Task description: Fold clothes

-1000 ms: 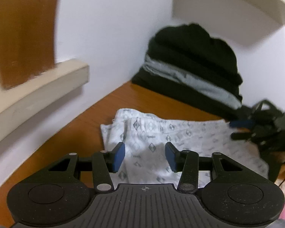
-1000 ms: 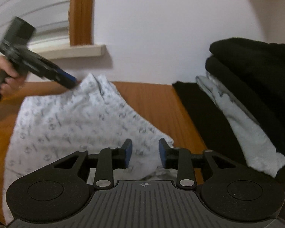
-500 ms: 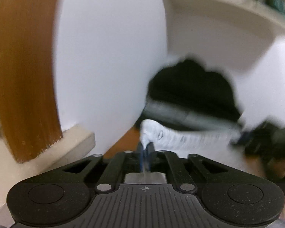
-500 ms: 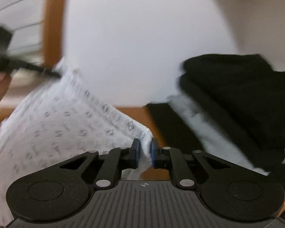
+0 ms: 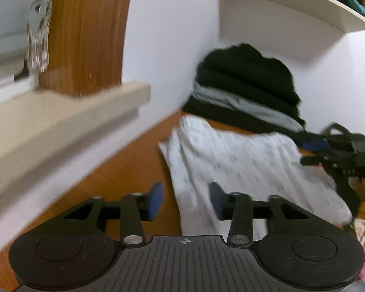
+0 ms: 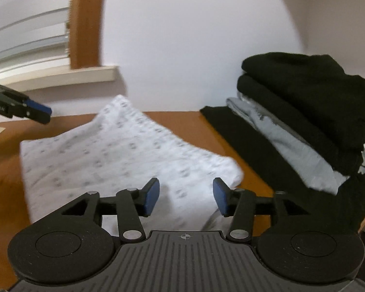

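Right wrist view: right hand-held gripper (image 6: 185, 197) spread wide, holding nothing, poised over the near edge of the white patterned garment (image 6: 114, 155). Left hand-held gripper (image 5: 186, 200) likewise released. Garment lies doubled on the wooden surface (image 6: 4, 170), beside the dark folded stack (image 6: 304, 112). Thin, limp, light cloth by the look; pinch corners or the folded edge.

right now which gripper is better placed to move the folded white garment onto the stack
Right, probably. The right gripper is open over the white garment's corner nearest the stack, which lies just to its right. The left gripper, also open, sits at the garment's far edge by the wall.
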A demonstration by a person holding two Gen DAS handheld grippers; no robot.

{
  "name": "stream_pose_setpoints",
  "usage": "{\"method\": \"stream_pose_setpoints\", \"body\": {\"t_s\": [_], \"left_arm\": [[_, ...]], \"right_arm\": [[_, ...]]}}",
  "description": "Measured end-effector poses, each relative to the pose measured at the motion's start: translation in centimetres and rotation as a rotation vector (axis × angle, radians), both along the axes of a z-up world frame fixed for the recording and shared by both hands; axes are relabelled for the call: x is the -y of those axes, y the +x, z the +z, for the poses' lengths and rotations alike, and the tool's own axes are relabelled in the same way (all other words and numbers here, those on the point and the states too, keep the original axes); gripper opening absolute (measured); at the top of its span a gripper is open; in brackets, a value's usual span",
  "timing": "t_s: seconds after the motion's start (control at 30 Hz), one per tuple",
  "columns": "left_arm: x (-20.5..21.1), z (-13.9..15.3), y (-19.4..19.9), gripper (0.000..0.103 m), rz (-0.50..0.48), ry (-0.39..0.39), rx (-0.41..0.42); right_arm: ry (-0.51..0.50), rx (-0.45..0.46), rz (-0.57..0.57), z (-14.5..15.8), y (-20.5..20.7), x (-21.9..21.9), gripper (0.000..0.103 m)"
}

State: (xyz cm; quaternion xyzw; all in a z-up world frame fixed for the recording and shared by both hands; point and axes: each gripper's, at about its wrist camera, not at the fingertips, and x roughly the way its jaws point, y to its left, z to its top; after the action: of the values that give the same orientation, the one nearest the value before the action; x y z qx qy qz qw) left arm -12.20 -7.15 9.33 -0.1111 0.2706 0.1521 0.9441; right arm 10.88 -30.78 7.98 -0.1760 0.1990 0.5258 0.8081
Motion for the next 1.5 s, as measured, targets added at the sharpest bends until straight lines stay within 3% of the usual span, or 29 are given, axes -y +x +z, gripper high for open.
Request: {"method": "stream_pose_setpoints", "body": {"t_s": [0.13, 0.2, 0.33, 0.57, 0.67, 0.87, 0.93, 0.97, 1.0, 1.1, 1.23, 1.5], "left_arm": [[1.0, -0.7, -1.9, 0.027, -0.053, -0.026, 0.005], [1.4, -1.1, -2.8, 0.004, -0.079, -0.039, 0.008], [2.4, -1.0, -3.5, 0.004, -0.118, -0.031, 0.007], [3.3, -2.7, -3.1, 0.006, -0.156, -0.003, -0.065], [3.4, -3.1, -3.0, 0.018, -0.157, 0.018, -0.070], [4.1, -3.3, -2.8, 0.028, -0.153, 0.073, -0.066], [4.4, -3.6, -2.5, 0.025, -0.159, 0.103, -0.072], [4.6, -3.8, -2.4, 0.006, -0.161, 0.116, -0.073], [4.6, -3.6, -2.5, 0.003, -0.157, 0.121, -0.068], [4.6, -3.1, -2.8, 0.003, -0.145, 0.136, -0.051], [4.7, -2.4, -3.2, 0.003, -0.130, 0.156, -0.029], [4.3, -1.7, -3.7, 0.002, -0.114, 0.173, -0.012]], "right_arm": [[-0.032, 0.036, 0.004, 0.5, -3.1, 0.6, 0.050], [-0.042, 0.044, -0.005, 0.9, -4.2, 1.1, 0.050], [-0.061, 0.054, -0.007, 1.5, -5.9, 2.3, 0.050], [-0.131, 0.052, 0.038, 0.9, -9.0, 3.5, 0.050], [-0.148, 0.069, 0.067, 0.5, -10.3, 3.3, 0.050], [-0.186, 0.139, 0.090, -1.3, -11.8, 2.0, 0.049], [-0.188, 0.159, 0.092, -1.5, -11.7, 1.8, 0.047], [-0.189, 0.163, 0.097, -1.5, -11.6, 1.7, 0.046], [-0.192, 0.169, 0.101, -1.5, -11.6, 1.7, 0.044], [-0.209, 0.200, 0.115, -1.5, -11.4, 1.6, 0.042], [-0.249, 0.252, 0.139, -1.5, -11.8, 1.7, 0.021], [-0.348, 0.328, 0.175, -1.0, -12.2, 2.5, 0.010]]}}
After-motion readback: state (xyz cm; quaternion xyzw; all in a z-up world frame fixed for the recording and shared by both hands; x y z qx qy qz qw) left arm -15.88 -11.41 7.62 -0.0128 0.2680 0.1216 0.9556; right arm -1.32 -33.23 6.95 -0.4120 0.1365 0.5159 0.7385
